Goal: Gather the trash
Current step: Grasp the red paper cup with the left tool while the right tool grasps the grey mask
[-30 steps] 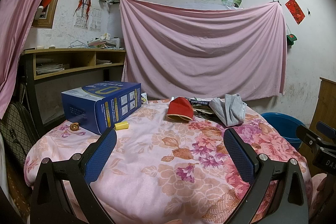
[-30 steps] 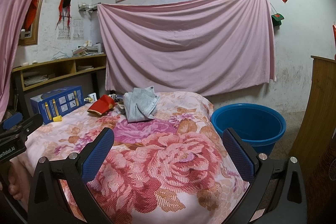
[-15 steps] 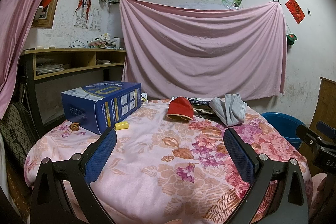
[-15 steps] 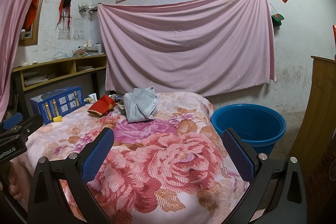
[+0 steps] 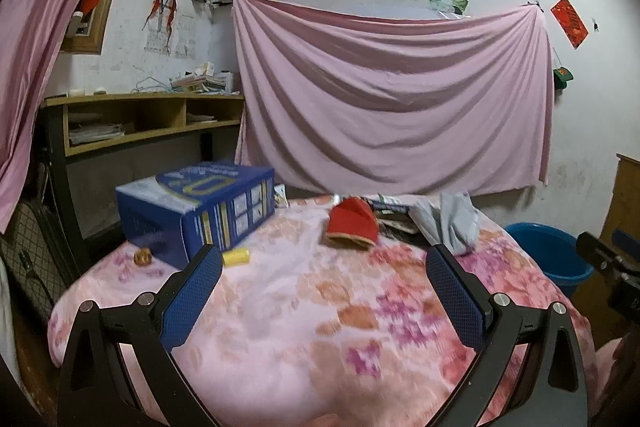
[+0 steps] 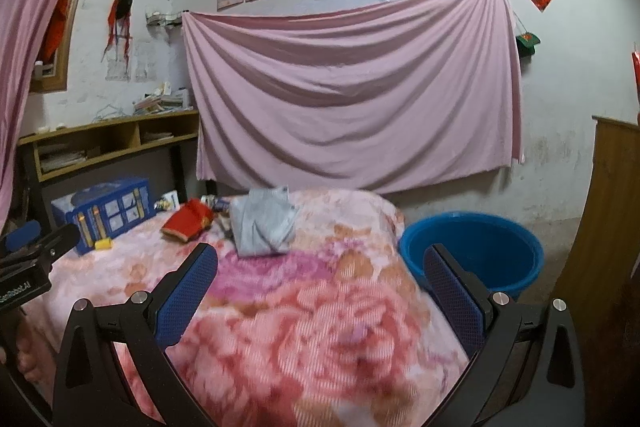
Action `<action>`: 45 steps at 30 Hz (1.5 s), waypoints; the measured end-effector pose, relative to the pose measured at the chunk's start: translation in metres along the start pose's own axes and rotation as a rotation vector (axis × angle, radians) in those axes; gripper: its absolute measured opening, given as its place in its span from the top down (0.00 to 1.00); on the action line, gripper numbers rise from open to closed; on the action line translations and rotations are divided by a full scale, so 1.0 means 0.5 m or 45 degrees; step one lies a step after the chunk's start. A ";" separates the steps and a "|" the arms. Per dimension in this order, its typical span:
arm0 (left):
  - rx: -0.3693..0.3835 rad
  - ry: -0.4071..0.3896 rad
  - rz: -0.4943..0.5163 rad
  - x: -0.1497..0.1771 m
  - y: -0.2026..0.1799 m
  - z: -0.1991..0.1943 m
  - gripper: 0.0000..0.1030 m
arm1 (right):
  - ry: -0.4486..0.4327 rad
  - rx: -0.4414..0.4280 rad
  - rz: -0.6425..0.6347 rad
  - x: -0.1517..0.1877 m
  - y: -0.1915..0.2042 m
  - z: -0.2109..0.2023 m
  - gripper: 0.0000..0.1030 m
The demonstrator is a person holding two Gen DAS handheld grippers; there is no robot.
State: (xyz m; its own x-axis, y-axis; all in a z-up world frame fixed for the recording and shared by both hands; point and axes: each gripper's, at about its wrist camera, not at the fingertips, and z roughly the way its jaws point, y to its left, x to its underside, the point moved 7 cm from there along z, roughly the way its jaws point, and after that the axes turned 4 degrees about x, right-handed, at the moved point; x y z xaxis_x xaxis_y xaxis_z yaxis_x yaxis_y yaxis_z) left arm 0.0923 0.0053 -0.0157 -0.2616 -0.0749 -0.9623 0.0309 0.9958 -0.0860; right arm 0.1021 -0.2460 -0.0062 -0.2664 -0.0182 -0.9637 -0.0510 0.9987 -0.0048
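Note:
A round table under a pink floral cloth [image 5: 304, 307] carries a blue carton [image 5: 192, 211], a red pouch [image 5: 352, 225], a crumpled grey cloth [image 5: 452, 223], a small yellow piece [image 5: 236, 257] and a small brown item [image 5: 143, 257]. Dark wrappers [image 5: 394, 215] lie between the pouch and the cloth. My left gripper [image 5: 322, 275] hovers open over the near side of the table, holding nothing. My right gripper [image 6: 320, 275] is open and empty above the table's right part; the grey cloth [image 6: 262, 223] and the red pouch [image 6: 187, 225] lie beyond it. A blue bucket [image 6: 472, 251] stands on the floor to the right.
A wooden shelf unit [image 5: 140, 123] with papers stands at the left wall. A pink sheet [image 5: 392, 99] hangs on the back wall. A wooden cabinet [image 6: 600, 227] is at the far right. A patterned bag [image 5: 32, 255] sits left of the table.
Both views have shifted slightly and turned blurry, so both grippers are moving a little. The jaws stay open and the objects on the table have not moved.

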 end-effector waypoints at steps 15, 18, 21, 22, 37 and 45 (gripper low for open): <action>0.038 0.252 -0.080 -0.049 0.055 0.220 0.03 | 0.282 -0.168 -0.074 -0.055 0.082 0.241 0.00; 0.053 0.348 -0.085 -0.034 0.053 0.259 0.03 | 0.374 -0.189 -0.095 -0.034 0.097 0.274 0.00; 0.079 0.446 -0.076 -0.017 0.049 0.291 0.04 | 0.442 -0.210 -0.109 -0.022 0.102 0.296 0.00; 0.093 0.468 -0.070 -0.014 0.046 0.298 0.04 | 0.454 -0.212 -0.114 -0.022 0.103 0.301 0.00; 0.181 0.650 0.013 -0.001 0.022 0.389 0.06 | 0.676 -0.370 -0.250 0.021 0.157 0.385 0.24; 0.242 0.759 0.075 0.029 -0.003 0.421 0.15 | 0.719 -0.477 -0.173 0.035 0.148 0.391 0.49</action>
State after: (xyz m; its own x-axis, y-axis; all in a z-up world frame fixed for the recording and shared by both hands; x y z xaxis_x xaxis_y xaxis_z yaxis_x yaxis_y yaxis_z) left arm 0.2913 -0.0083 -0.0839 -0.7456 0.0760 -0.6620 0.2179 0.9667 -0.1345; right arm 0.2820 -0.1632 -0.0758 -0.6894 -0.2655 -0.6739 -0.4213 0.9038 0.0749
